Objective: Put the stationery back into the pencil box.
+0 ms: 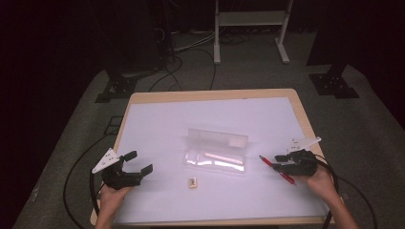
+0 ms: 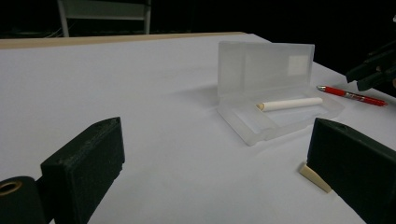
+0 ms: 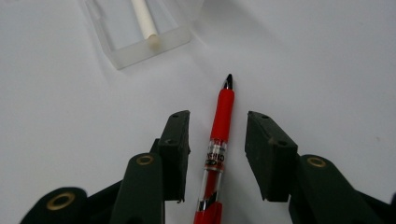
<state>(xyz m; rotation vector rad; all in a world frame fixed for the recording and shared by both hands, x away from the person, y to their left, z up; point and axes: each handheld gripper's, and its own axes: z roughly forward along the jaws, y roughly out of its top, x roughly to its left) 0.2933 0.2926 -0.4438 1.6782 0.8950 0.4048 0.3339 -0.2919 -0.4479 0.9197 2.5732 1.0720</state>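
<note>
I am about to pick up the red pen (image 3: 219, 135). In the right gripper view it lies on the white table (image 3: 327, 70) in the middle of the frame, its black tip pointing up toward the open clear case (image 3: 140, 46) at the upper left. My right gripper (image 3: 218, 140) has its two jaws on either side of the pen, and I see a gap on both sides, so the jaws are released and nothing is grasped yet. In the high view this gripper (image 1: 282, 162) sits at the right of the frame, with the pen (image 1: 277, 169) lying slanted under it, to the right of the case (image 1: 217, 150).

My left gripper (image 1: 138, 164) waits at the lower left of the high view, jaws wide apart and empty. In its own view the case (image 2: 266, 84) stands in the upper right with a white stick (image 2: 292, 103) inside, and a small beige eraser (image 2: 314, 177) lies at the lower right, just beside one jaw.

I judge that the next move needs the right jaws to close evenly on the pen's barrel, staying low on the table, so that the pen does not roll away. After that I expect to lift it toward the case.
</note>
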